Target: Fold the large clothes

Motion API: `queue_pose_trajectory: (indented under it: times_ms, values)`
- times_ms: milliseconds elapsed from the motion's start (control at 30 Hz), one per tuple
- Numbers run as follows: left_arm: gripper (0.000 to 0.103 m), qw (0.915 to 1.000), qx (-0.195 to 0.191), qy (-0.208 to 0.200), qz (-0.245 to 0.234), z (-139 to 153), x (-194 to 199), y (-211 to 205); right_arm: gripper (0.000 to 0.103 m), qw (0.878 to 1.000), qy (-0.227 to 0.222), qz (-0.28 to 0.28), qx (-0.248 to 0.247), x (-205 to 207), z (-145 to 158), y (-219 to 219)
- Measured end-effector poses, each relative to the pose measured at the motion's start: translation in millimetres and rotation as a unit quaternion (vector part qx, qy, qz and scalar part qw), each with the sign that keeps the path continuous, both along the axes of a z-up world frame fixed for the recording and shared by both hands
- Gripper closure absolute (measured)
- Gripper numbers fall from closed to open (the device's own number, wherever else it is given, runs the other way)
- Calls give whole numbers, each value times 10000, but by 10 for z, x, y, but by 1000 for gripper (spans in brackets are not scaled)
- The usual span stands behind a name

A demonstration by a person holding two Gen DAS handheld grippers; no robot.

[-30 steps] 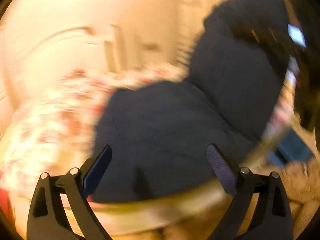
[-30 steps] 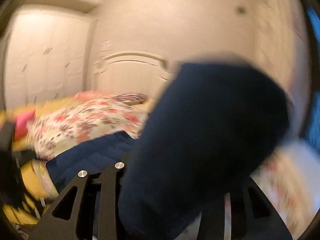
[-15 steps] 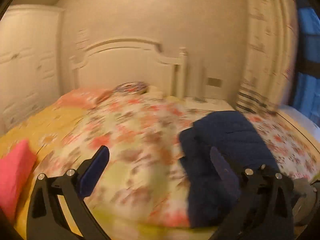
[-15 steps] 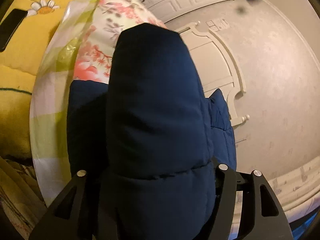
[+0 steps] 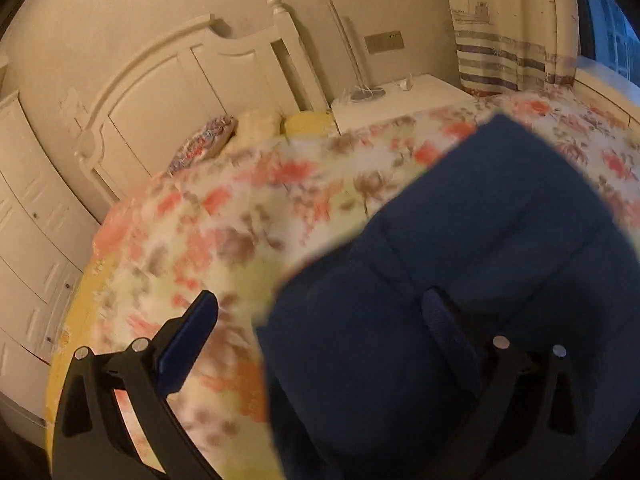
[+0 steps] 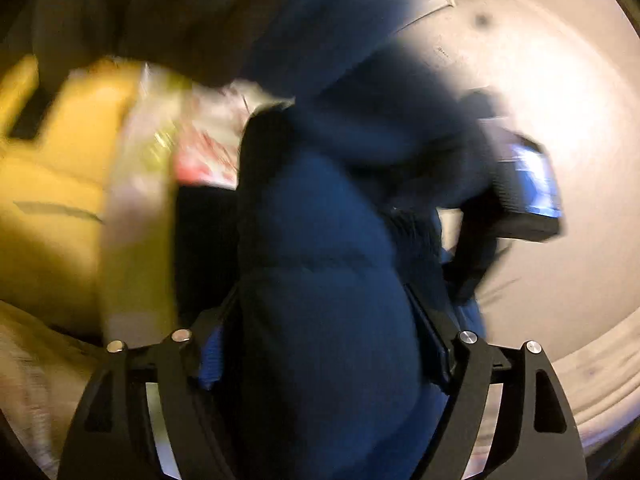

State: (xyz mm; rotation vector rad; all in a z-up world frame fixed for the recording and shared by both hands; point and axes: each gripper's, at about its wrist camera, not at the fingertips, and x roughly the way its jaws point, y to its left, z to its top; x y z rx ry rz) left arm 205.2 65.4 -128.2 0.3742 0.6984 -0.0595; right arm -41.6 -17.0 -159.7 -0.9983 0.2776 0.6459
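A navy blue puffer jacket (image 5: 460, 280) lies folded on the floral bedspread (image 5: 240, 208), at the lower right of the left wrist view. My left gripper (image 5: 320, 328) is open above the jacket's left edge, holding nothing. In the blurred right wrist view my right gripper (image 6: 324, 356) is shut on a thick padded part of the same jacket (image 6: 320, 280), which fills the space between the fingers and rises up the frame.
A white headboard (image 5: 180, 92) and a white nightstand (image 5: 400, 100) stand behind the bed. A striped curtain (image 5: 508, 40) hangs at the right. A white wardrobe (image 5: 24, 240) is on the left. Yellow bedding (image 6: 52, 200) shows left of the right gripper.
My left gripper has swung closer over the jacket, which now sits under its right finger. My right gripper still holds the jacket and is moving fast, blurring the view.
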Motion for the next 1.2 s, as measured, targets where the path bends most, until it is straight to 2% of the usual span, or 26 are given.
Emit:
queue_pose_trajectory:
  times_ms: [67, 100, 167, 233, 267, 333, 367, 467, 567, 600, 700, 733, 800, 833, 933, 1000, 1033, 1100, 1133, 1200]
  values:
    - [2, 9994, -263, -148, 169, -85, -89, 144, 27, 9950, 727, 111, 677, 46, 211, -279]
    - [2, 9991, -308, -197, 237, -93, -127, 194, 27, 9860, 1244, 181, 1095, 120, 331, -487]
    - [2, 9983, -348, -348, 314, -128, -180, 249, 31, 9697, 1806, 195, 1633, 265, 467, -799]
    - [2, 9981, -404, -362, 305, -126, -160, 281, 35, 9472, 2211, -23, 2324, 490, 614, -1144]
    - [2, 9980, -470, -321, 292, -134, -143, 305, 35, 9238, 2528, -77, 2876, 650, 718, -1392]
    - [2, 9978, -560, -252, 268, -122, -119, 312, 35, 9018, 2583, -357, 3445, 878, 843, -1705]
    - [2, 9977, -590, -229, 261, -134, -105, 317, 35, 8994, 2439, -775, 3545, 1086, 900, -1838]
    - [2, 9973, -636, -244, 264, -157, -94, 323, 41, 9115, 2052, -1511, 3228, 1539, 929, -1821]
    - [2, 9967, -713, -283, 276, -179, -101, 354, 55, 9149, 1988, -1871, 2975, 1990, 845, -1591]
    - [2, 9966, -727, -285, 276, -183, -101, 359, 56, 9148, 1978, -1909, 2959, 2096, 832, -1566]
    - [2, 9965, -736, -277, 273, -184, -108, 350, 60, 9026, 2155, -2085, 3088, 2578, 791, -1465]
    - [2, 9965, -747, -273, 271, -187, -106, 354, 60, 9041, 2172, -2160, 2979, 2679, 737, -1456]
    - [2, 9960, -776, -282, 353, -183, -99, 373, 60, 9098, 2625, -2358, 2185, 3002, 348, -1196]
    - [2, 9956, -810, -250, 402, -187, -80, 397, 60, 9097, 2767, -2383, 1979, 3104, 155, -1130]
    - [2, 9949, -922, -136, 376, -197, -43, 437, 59, 9139, 2673, -2428, 1853, 3146, 66, -1068]
    - [2, 9964, -707, -245, 403, -151, -88, 398, 59, 9228, 2514, -2465, 1565, 3090, 75, -1011]
    - [2, 9964, -324, -535, 576, -61, -179, 368, 60, 9242, 2462, -2497, 1516, 3061, 90, -1000]
    - [2, 9914, 0, -1038, 801, 128, -416, 397, 60, 9259, 2396, -2516, 1480, 3014, 69, -1003]
    - [2, 9896, -118, -1179, 820, 239, -576, 482, 60, 9253, 2399, -2521, 1506, 3007, 75, -1012]
    - [2, 9877, -506, -1209, 856, 415, -884, 659, 59, 9249, 2398, -2515, 1542, 3024, 69, -1027]
